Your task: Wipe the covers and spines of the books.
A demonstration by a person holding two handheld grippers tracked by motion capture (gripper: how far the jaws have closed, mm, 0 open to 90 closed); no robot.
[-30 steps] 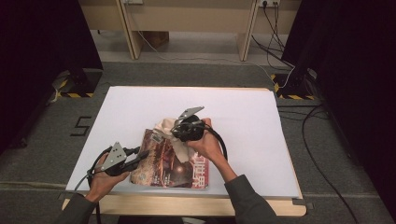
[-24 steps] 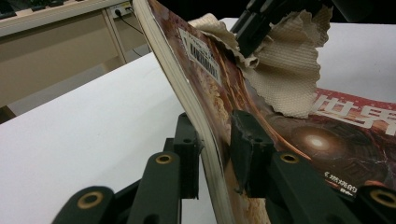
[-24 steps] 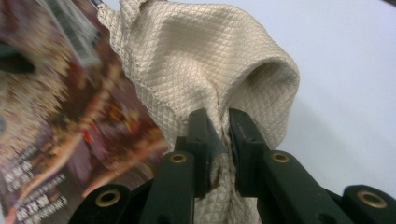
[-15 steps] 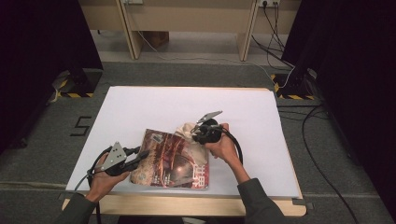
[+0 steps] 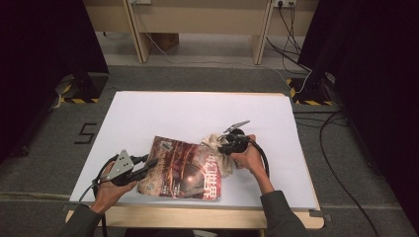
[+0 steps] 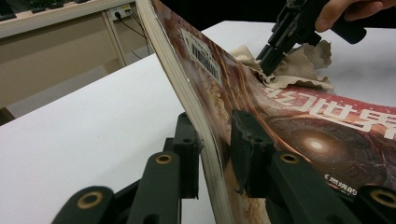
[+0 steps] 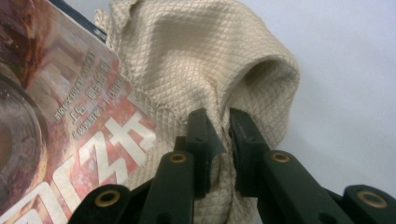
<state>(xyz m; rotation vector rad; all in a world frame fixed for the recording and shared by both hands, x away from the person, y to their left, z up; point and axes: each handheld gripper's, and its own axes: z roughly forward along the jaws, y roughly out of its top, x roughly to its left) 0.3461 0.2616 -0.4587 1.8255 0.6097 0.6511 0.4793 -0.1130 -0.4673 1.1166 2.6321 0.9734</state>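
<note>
White table (image 5: 163,113); left gripper (image 6: 215,140) clamps magazine (image 5: 183,168); right gripper (image 7: 223,128) pinches half-hidden cloth (image 7: 196,56).

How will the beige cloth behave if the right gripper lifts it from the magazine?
The cloth will probably hang limp: it already folds and bulges around the right gripper. It looks thin and light. Its quilted weave should resist slipping. A corner lying on the magazine may drag across the cover.

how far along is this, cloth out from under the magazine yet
Partly. Done: the left claw is shut on the magazine edge and tilts it up. In hand: the right claw pinches a fold of the beige cloth at the magazine's far corner. Left: part of the cloth lies under the magazine, so it needs pulling clear.
</note>
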